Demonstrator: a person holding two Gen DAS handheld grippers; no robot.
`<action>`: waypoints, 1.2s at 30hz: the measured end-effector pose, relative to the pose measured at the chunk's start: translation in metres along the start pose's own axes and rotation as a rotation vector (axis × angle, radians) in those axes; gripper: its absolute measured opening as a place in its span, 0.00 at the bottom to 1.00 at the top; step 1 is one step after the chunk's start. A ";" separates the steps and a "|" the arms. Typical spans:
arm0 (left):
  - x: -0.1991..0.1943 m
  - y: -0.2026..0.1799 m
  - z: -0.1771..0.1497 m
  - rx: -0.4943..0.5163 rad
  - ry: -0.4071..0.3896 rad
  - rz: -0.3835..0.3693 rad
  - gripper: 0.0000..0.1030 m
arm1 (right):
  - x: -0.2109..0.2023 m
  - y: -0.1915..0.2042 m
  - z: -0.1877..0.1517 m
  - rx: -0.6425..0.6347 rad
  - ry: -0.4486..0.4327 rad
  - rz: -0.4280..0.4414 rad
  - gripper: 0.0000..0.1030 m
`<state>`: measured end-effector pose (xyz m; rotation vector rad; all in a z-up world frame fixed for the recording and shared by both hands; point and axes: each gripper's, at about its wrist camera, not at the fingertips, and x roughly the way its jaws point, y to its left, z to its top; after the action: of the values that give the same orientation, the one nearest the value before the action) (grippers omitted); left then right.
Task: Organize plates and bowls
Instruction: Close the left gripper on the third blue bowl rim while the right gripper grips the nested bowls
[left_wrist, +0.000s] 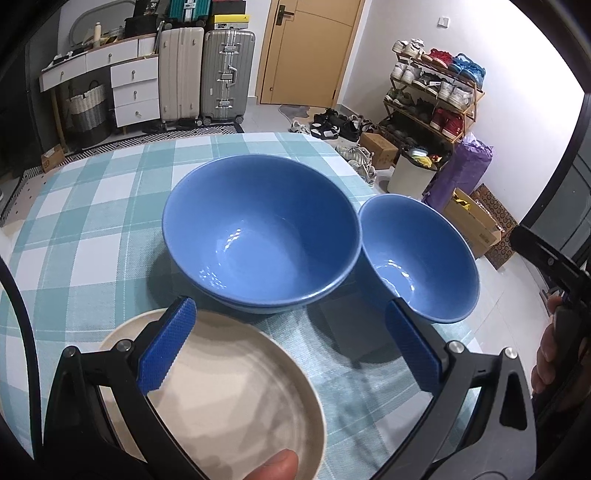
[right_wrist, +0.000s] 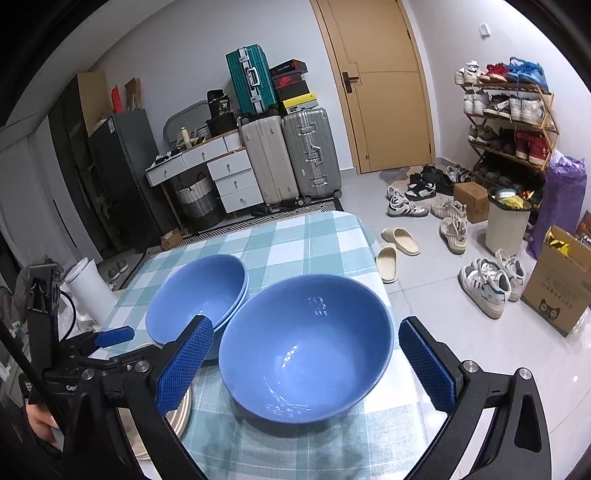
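Blue bowls (left_wrist: 258, 236), two nested, sat beside a single blue bowl (right_wrist: 306, 350) and a cream plate (left_wrist: 229, 387); left gripper (left_wrist: 291, 343) and right gripper (right_wrist: 306, 362) gaped wide, empty.

My left gripper's (left_wrist: 290, 349) finger covers part of the cream plate (left_wrist: 236, 391), and the plate's near side runs off the bottom edge; a thumb tip (left_wrist: 275, 469) is cut off there too. In the right wrist view only a sliver of that plate (right_wrist: 183, 410) shows behind my right gripper's (right_wrist: 306, 373) finger. Stacked blue bowls (left_wrist: 258, 236): lower one is nearly hidden, just a rim band. Can't tell if the small bowl (left_wrist: 421, 258) touches the stack. Table (left_wrist: 92, 221) edges cut off on the left.
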<state>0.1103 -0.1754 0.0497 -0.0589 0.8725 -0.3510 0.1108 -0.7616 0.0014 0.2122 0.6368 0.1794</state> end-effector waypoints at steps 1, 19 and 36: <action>0.001 -0.001 -0.001 -0.008 0.000 -0.004 0.99 | 0.000 -0.001 0.000 -0.004 0.004 -0.005 0.99; 0.027 -0.029 -0.002 -0.004 0.051 -0.031 0.99 | 0.009 -0.016 -0.003 0.052 0.008 -0.037 0.99; 0.047 -0.059 -0.003 0.036 0.076 -0.103 0.87 | 0.034 -0.056 -0.017 0.127 0.041 -0.048 0.99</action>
<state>0.1194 -0.2457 0.0244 -0.0572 0.9403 -0.4676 0.1324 -0.8051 -0.0450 0.3163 0.6942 0.0970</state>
